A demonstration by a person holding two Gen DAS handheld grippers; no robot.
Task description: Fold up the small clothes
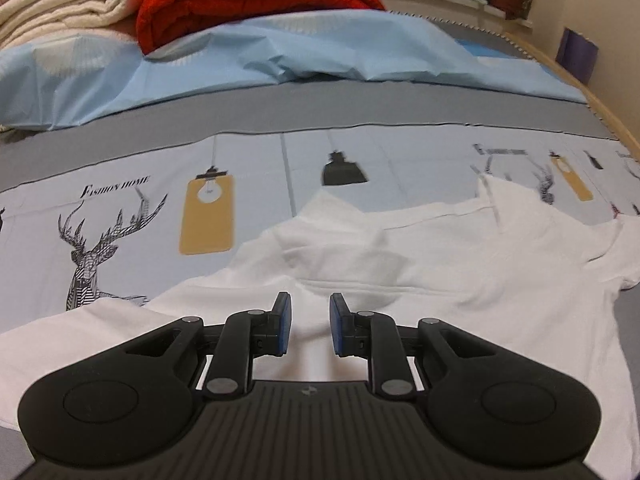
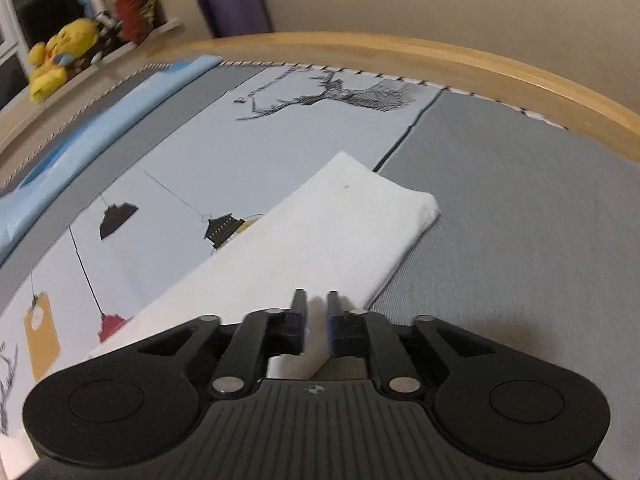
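A white T-shirt [image 1: 460, 264] lies spread on the printed bed sheet [image 1: 132, 208], with a bunched fold near its middle. My left gripper [image 1: 310, 304] is open and empty, hovering just above the shirt's near part. In the right wrist view the same white cloth [image 2: 320, 240] lies flat as a folded strip with a neat corner at the far right. My right gripper [image 2: 317, 300] is open with a narrow gap, over the cloth's near edge. No cloth is pinched between its pads.
A light blue sheet [image 1: 280, 52], a red blanket [image 1: 248, 0] and cream towels [image 1: 60, 8] lie at the far side of the bed. A wooden bed rail [image 2: 440, 56] curves along the far edge. Plush toys [image 2: 60, 60] sit on a shelf.
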